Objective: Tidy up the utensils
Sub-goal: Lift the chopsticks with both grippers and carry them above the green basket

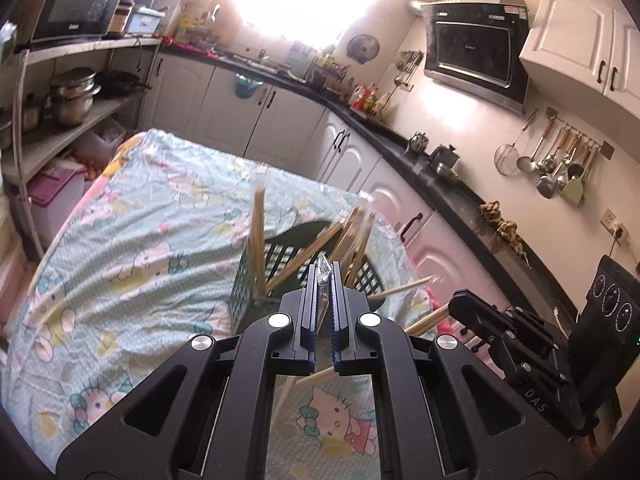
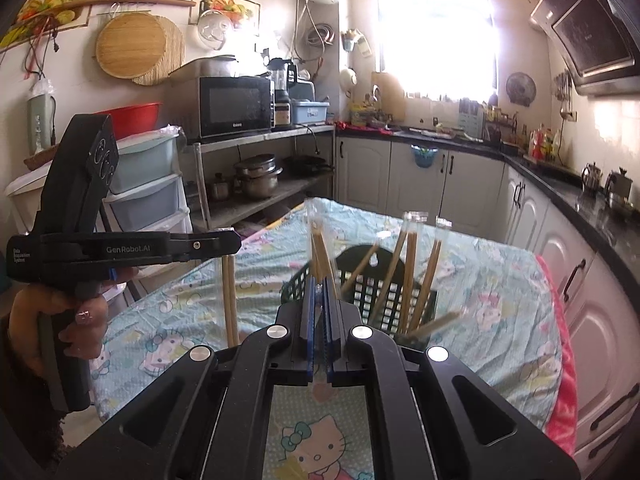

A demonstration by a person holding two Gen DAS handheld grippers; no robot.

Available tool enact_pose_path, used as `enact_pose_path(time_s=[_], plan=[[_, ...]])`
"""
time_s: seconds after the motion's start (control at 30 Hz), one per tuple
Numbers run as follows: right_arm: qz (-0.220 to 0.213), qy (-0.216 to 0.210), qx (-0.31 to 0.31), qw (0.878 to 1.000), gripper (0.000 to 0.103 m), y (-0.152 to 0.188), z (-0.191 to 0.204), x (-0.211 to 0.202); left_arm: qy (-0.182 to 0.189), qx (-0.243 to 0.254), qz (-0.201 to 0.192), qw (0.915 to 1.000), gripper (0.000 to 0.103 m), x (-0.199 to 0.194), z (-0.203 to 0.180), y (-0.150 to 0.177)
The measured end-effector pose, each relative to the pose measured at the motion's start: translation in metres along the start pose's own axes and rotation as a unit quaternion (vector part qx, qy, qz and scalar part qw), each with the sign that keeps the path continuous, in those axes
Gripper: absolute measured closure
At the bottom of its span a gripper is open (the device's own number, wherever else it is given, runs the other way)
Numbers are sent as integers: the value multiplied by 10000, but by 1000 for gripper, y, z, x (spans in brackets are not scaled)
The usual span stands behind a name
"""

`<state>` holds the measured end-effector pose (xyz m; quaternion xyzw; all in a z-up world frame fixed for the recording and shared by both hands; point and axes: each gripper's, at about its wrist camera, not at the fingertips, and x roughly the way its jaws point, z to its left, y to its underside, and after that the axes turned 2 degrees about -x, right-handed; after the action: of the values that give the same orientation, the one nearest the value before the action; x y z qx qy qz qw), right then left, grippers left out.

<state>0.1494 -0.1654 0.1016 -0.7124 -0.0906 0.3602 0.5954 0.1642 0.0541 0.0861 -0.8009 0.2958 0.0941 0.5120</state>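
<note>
Sunlight floods a kitchen window (image 2: 436,28) above black countertops (image 1: 452,196), white cabinets (image 2: 420,176), a range hood (image 1: 476,52) and a shelved microwave (image 2: 236,106).

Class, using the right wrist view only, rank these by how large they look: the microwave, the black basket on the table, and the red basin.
1. Black basket, though it sits nearest the camera.
2. Microwave.
3. Red basin, partly hidden.

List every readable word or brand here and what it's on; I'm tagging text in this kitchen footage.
"GenRobot.AI": side of the left tool, seen from the right wrist.
"DAS": body of the right tool, seen from the left wrist.
Small white print on the left tool's rear end: too small to read.
Microwave brand under its door: too blurred to read.
Range hood logo: unreadable.
</note>
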Motion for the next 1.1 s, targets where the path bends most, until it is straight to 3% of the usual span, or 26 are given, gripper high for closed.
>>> enact_pose_path(time_s=[0.53,1.1], plan=[[-573,243,-355,9974,99,-55,-9,-37,145,415,-656,9969,101,-26,-43,-65],[-938,753,-476,9916,99,-99,-39,-55,-151,566,-1331,9894,101,-28,-59,-123]])
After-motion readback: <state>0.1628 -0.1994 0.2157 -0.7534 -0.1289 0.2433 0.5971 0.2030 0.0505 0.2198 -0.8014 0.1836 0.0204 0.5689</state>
